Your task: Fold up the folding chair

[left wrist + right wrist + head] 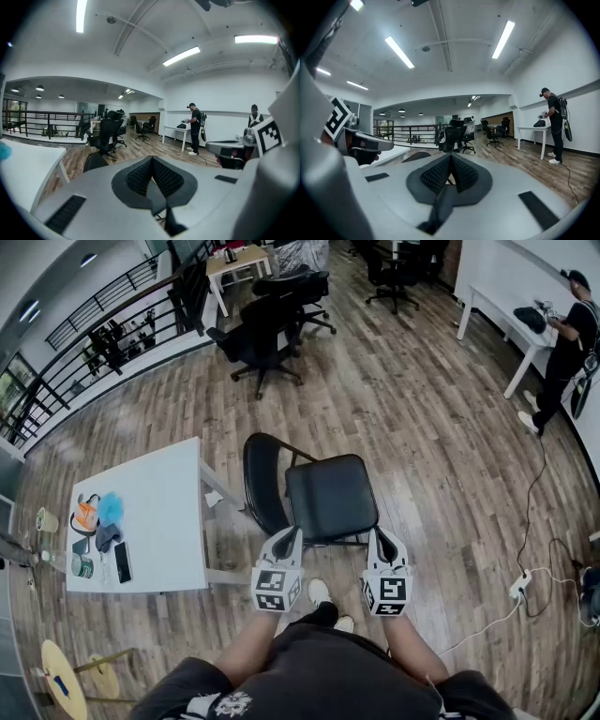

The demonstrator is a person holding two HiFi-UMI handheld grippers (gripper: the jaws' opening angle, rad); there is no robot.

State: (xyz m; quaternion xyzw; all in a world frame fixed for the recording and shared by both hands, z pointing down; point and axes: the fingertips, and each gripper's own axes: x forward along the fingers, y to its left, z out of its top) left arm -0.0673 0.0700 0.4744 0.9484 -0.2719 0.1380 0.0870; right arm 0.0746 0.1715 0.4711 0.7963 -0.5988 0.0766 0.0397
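Observation:
The black folding chair stands unfolded on the wood floor, its padded seat [330, 495] facing me and its curved backrest [261, 479] to the left. My left gripper [293, 533] hovers at the seat's near left corner and my right gripper [377, 533] at its near right corner; I cannot tell if either touches it. Both are shut with nothing between the fingers. In the left gripper view the gripper's [152, 160] black pads meet, with the backrest [95, 161] showing beyond them. In the right gripper view the gripper [451, 158] is likewise shut, pads together.
A white table [159, 486] with a phone, cups and small items stands just left of the chair. Black office chairs [264, 332] are farther back. A person [565, 348] stands at a white desk on the right. A power strip [518, 588] and cable lie on the floor.

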